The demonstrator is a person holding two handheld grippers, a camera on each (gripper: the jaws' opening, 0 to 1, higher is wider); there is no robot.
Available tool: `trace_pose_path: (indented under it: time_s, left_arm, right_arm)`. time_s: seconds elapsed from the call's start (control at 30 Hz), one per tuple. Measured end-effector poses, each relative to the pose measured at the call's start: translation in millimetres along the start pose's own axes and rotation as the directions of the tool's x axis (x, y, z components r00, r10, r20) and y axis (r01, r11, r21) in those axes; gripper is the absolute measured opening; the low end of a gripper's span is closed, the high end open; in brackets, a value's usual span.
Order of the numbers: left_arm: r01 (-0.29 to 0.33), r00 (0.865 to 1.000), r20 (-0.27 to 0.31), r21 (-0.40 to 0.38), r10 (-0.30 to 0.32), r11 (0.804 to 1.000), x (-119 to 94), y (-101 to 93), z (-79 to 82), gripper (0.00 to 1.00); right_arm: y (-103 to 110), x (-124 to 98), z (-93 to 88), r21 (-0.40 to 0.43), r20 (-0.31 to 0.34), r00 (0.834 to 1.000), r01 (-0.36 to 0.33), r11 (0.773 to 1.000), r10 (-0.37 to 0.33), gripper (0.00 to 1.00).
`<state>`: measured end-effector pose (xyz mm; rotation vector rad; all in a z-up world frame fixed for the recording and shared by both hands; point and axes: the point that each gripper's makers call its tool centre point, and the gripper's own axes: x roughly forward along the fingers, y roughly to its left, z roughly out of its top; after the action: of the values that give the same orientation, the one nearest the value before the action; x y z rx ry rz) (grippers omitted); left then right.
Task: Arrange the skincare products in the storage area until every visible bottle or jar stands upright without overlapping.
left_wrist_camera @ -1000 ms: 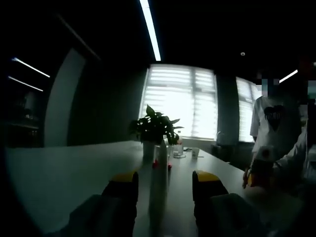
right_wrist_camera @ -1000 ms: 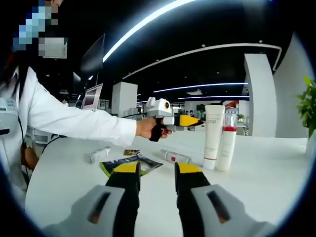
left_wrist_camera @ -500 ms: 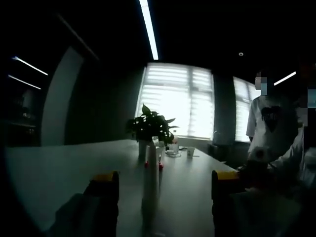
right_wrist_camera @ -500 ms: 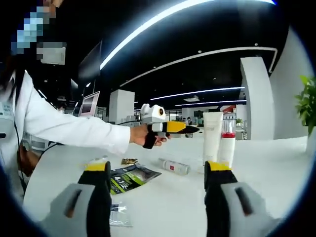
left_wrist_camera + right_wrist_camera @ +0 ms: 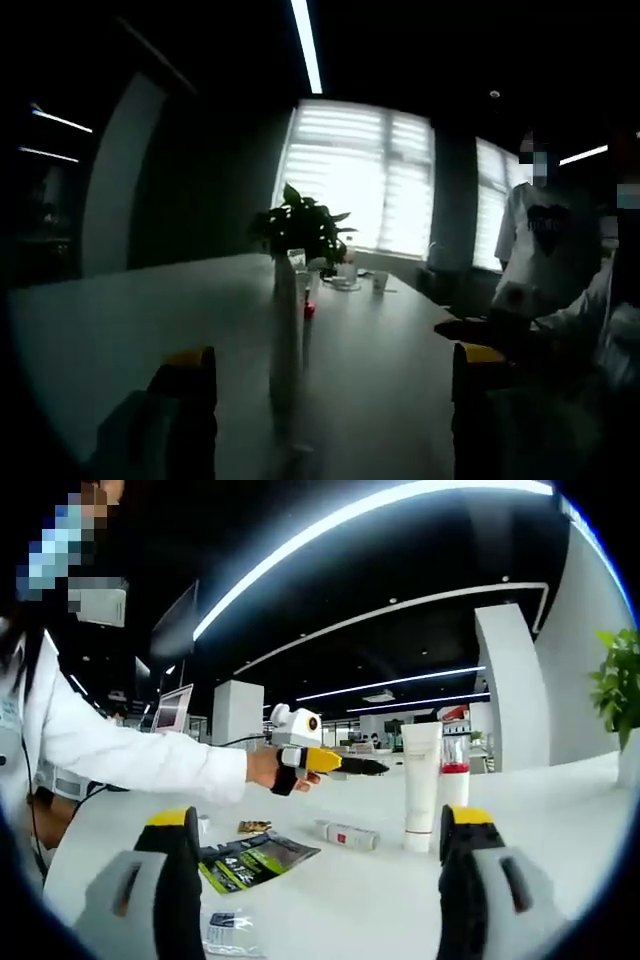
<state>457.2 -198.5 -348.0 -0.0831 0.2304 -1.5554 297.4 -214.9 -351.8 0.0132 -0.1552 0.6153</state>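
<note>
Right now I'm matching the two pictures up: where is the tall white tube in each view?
Left gripper view: the white tube stands near centre, backlit, between the jaws.
Right gripper view: the white tube is right of centre, upright beside a red-banded bottle.
Shared landmark: the potted plant.

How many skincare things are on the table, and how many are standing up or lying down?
Standing tubes or bottles: 2, the white tube and the red-capped bottle.
Lying bottles: 1, the small white bottle.
Flat sachets: 2, the green-and-black sachet and the clear sachet.
Total: 5
</note>
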Motion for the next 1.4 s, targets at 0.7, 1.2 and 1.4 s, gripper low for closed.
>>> trace_pose_path:
  time_s: [0.7, 1.2, 1.4]
  left_arm:
    - [-0.044, 0.999, 0.029, 0.032, 0.043, 0.999, -46.7, -42.2, -7.1, 1.00]
    - [-0.096, 0.995, 0.032, 0.058, 0.094, 0.994, -95.1, -76.7, -19.1, 1.00]
    - [-0.117, 0.993, 0.022, 0.089, 0.115, 0.989, -108.8, -91.3, -21.5, 1.00]
  right_arm:
    - [17.8, 15.5, -6.9, 0.014, -0.015, 0.999, -0.037, 0.999, 0.037, 1.00]
    - [29.8, 26.1, -16.9, 0.003, -0.053, 0.996, -0.067, 0.998, 0.067, 1.00]
    - [33.3, 28.1, -16.1, -0.013, -0.059, 0.996, -0.070, 0.997, 0.070, 1.00]
